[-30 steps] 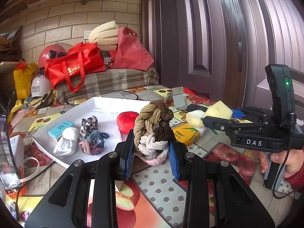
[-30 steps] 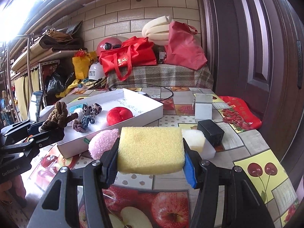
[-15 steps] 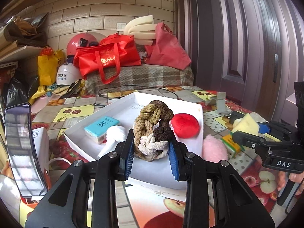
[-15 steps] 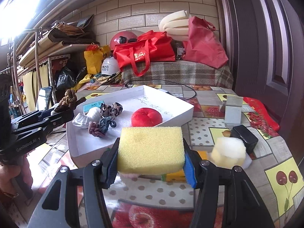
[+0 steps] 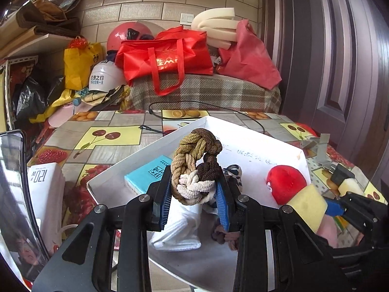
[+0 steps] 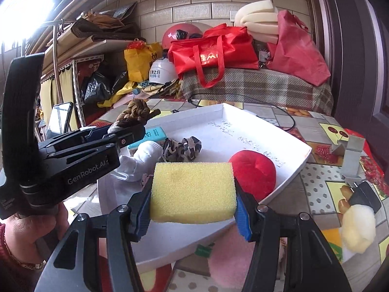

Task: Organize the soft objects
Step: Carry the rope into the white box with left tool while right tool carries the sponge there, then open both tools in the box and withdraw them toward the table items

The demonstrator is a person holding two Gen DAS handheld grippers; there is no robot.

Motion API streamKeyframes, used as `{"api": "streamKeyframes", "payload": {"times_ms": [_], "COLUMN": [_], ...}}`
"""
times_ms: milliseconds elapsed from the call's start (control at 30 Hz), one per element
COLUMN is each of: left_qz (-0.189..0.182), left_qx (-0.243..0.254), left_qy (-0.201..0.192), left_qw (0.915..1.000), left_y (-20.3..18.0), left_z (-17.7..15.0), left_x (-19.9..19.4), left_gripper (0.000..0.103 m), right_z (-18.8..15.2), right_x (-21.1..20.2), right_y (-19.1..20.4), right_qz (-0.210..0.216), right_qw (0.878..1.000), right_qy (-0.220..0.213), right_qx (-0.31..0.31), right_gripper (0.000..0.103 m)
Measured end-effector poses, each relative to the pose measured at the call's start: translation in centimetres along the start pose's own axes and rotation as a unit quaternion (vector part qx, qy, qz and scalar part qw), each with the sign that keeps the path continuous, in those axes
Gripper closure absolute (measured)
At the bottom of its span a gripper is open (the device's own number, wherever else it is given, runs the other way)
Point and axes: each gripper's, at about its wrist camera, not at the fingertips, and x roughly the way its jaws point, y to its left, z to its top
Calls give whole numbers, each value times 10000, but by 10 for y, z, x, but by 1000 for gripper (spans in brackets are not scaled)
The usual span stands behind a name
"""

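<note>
My left gripper point(image 5: 194, 200) is shut on a braided brown, tan and cream hair tie point(image 5: 195, 168) and holds it above the near part of the white tray point(image 5: 257, 146). My right gripper point(image 6: 193, 203) is shut on a yellow sponge point(image 6: 193, 192) and holds it over the tray's near edge point(image 6: 295, 170). In the tray lie a red plush ball point(image 6: 252, 170), a white sock point(image 6: 141, 160), a patterned scrunchie point(image 6: 182, 147) and a teal packet point(image 5: 148, 172). The left gripper point(image 6: 136, 131) shows in the right wrist view at left.
A pink fluffy ball point(image 6: 231, 258) and a cream foam piece point(image 6: 357, 227) lie on the patterned table outside the tray, near a black box point(image 6: 364, 192) and a grey bracket point(image 6: 350, 155). Red bags point(image 5: 167, 56) and helmets stand at the back. A phone point(image 5: 14, 194) stands at left.
Both grippers have moved in over the white tray with their loads. The tray looks closer and the pink ball has dropped below the right gripper's view.
</note>
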Motion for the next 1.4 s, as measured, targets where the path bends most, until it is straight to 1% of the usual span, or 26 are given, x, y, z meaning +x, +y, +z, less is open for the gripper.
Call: {"api": "streamKeyframes", "payload": {"times_ms": [133,233,333,400,433,500,600,667,700,767,800,833,867,900,933,1067,1133,1267,1400], "left_qz": [1,-21,-32,-26,-1,56,128,175,232,413,468,442,425,410,409,523,562,630,549], "left_qx": [-170,-185,-199,-214,-226,-202,5,237,307,264,170,60,-15,-42,-29,188,206,53,-102], "left_qy": [70,75,82,80,84,85,69,87,54,-48,-94,-152,-192,-245,-313,-533,-592,-599,-690], "left_qw": [9998,9998,9998,9997,9997,9997,9999,9995,9992,9988,9987,9989,9989,9989,9987,9970,9965,9962,9961], "left_y": [5,4,4,4,4,1,-11,-20,-22,-21,-17,-12,-9,-8,-8,-18,-19,-13,-7], "left_z": [3,4,4,4,5,7,9,8,8,8,8,8,8,7,7,6,7,7,6], "left_x": [9,11,11,12,14,18,23,24,23,20,18,16,15,12,9,0,-2,-1,-4], "left_gripper": [71,72,72,72,72,72,70,67,64,54,36,13,2,0,0,0,0,0,0], "right_z": [5,6,14,17,18,19,20,21,22,24,24,24,24,24,25,25,25,25,24], "right_x": [28,43,49,52,51,49,42,41,40,40,40,40,41,43,43,36,33,30,22], "right_y": [-3,-11,-20,-30,-35,-38,-31,-28,-27,-26,-27,-28,-29,-29,-28,-13,-7,-3,-6], "right_qz": [-21,-186,-687,-941,-994,-949,-946,-961,-956,-995,-990,-1000,-1026,-1039,-1059,-1188,-1264,-1327,-1302], "right_qw": [9986,9960,9942,9914,9902,9905,9925,9932,9934,9932,9932,9930,9925,9923,9923,9925,9917,9906,9899], "right_qy": [493,775,681,598,562,440,238,182,160,113,99,103,126,158,155,-96,-202,-324,-556], "right_qx": [196,398,469,686,801,893,740,638,608,586,598,625,654,657,621,256,104,-7,53], "right_gripper": [46,46,46,46,46,46,46,45,45,44,43,35,26,7,0,0,0,0,0]}}
